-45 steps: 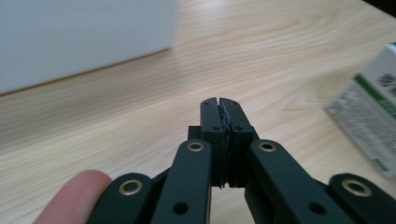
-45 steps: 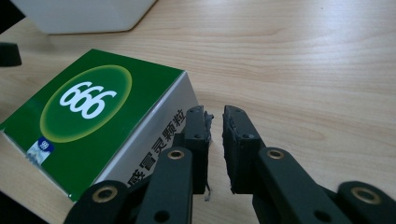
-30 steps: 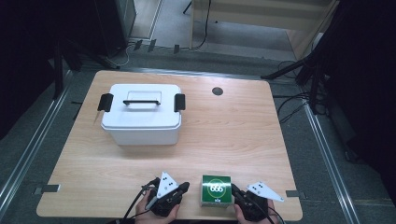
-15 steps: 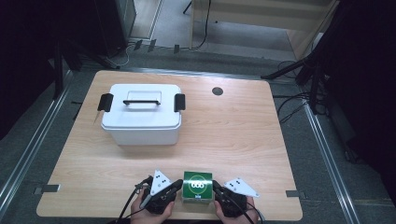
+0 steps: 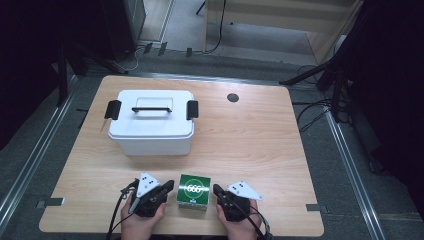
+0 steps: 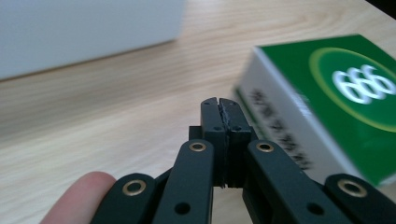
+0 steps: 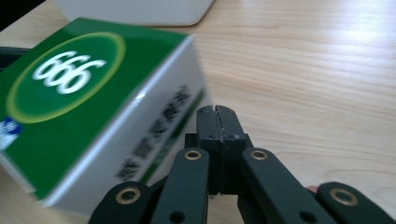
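A green box (image 5: 194, 191) marked 666 in white lies near the table's front edge. My left gripper (image 5: 168, 186) is shut, its tips close to the box's left side. My right gripper (image 5: 217, 189) is shut too, its tips by the box's right side. In the left gripper view the shut jaws (image 6: 218, 105) hold nothing and the green box (image 6: 336, 93) lies just to their right. In the right gripper view the shut jaws (image 7: 217, 113) are also empty, with the box (image 7: 70, 102) close on their left. Whether either tip touches the box I cannot tell.
A white container (image 5: 151, 122) with a lid, a top handle and black side clasps stands at the table's (image 5: 260, 145) back left, beyond the box. A small dark round grommet (image 5: 232, 97) sits near the far edge. Cables and stands surround the table on the floor.
The green box has slid left and a little away from the front edge. Both hands with their shut grippers have moved left along with it.
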`<state>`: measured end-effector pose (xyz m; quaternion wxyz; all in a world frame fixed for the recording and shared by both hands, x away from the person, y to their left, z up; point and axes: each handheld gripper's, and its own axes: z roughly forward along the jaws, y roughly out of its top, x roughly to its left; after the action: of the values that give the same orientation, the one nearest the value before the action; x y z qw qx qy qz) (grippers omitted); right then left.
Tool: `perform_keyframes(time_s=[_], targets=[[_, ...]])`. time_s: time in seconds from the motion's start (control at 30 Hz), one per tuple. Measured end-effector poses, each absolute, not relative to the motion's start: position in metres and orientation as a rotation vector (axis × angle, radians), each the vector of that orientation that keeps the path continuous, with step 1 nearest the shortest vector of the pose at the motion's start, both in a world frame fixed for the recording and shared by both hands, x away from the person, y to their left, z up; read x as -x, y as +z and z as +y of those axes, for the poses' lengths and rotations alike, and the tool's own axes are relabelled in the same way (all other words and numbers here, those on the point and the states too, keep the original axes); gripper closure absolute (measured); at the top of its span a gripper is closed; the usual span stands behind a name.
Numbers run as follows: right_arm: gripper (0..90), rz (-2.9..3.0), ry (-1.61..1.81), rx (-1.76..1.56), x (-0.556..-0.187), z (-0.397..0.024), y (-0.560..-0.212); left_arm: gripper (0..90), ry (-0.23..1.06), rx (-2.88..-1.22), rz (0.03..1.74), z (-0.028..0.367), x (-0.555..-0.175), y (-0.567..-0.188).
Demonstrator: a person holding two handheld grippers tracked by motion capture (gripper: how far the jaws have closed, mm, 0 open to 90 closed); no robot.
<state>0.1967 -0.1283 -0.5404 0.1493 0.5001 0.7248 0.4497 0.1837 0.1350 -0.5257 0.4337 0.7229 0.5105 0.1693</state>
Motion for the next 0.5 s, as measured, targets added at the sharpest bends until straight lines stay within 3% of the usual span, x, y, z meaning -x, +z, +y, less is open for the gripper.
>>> perform_keyframes(time_s=[0.17,0.5], targets=[[90.0,2.018,1.348,-1.372,-0.213,-0.143,-0.534,90.0,0.471,-1.734,1.347,0.166,-0.193,-0.519],[90.0,2.073,1.409,-1.221,-0.264,-0.132,-0.508,90.0,0.569,-1.598,1.497,0.235,-0.217,-0.507]])
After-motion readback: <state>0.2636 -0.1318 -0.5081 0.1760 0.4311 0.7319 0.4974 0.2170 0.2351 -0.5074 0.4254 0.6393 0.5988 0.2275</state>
